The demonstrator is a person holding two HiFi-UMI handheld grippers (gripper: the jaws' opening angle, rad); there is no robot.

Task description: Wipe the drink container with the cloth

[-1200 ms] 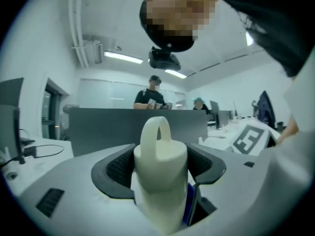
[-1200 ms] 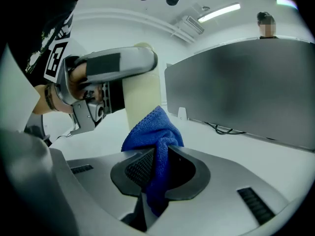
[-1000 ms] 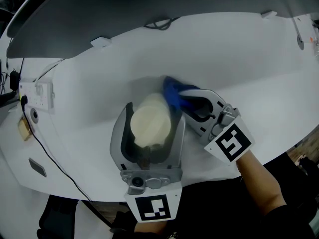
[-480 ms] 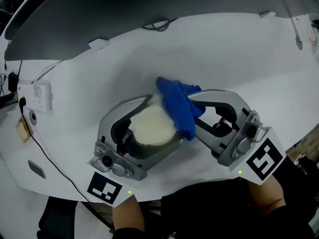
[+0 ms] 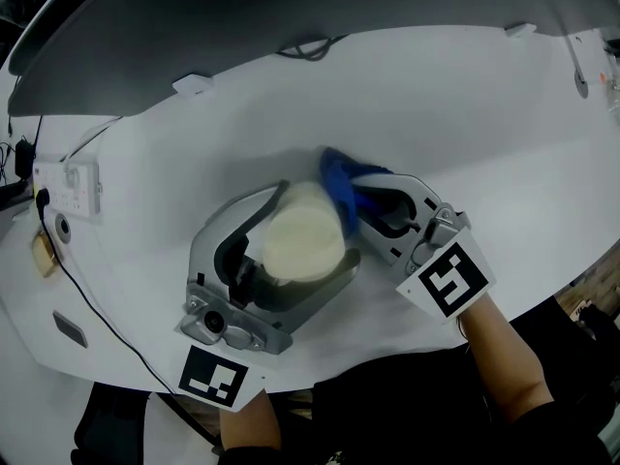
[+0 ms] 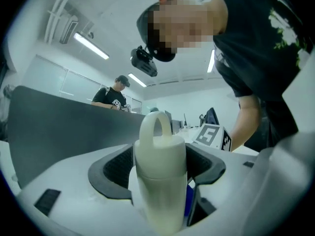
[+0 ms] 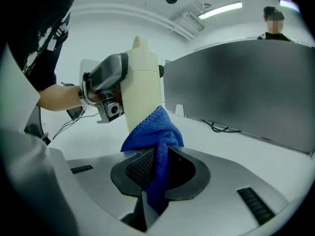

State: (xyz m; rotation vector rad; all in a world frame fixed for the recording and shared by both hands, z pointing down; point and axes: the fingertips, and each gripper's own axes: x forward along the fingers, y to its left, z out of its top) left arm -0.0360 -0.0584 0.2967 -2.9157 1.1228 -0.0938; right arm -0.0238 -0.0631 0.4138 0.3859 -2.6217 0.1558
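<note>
Both of your grippers are loaded. Your left gripper [image 5: 312, 229] has its jaws closed against the two sides of the cream drink container [image 6: 160, 171], which stands upright between the pads with its looped lid rising above them. Your right gripper [image 7: 158, 171] pinches the blue cloth [image 7: 152, 132] tight between its jaws. The bunched end sticks out past the tips and presses on the container's side, low down and just beside your left gripper's jaw. All of it sits over the white table [image 5: 465, 114].
</note>
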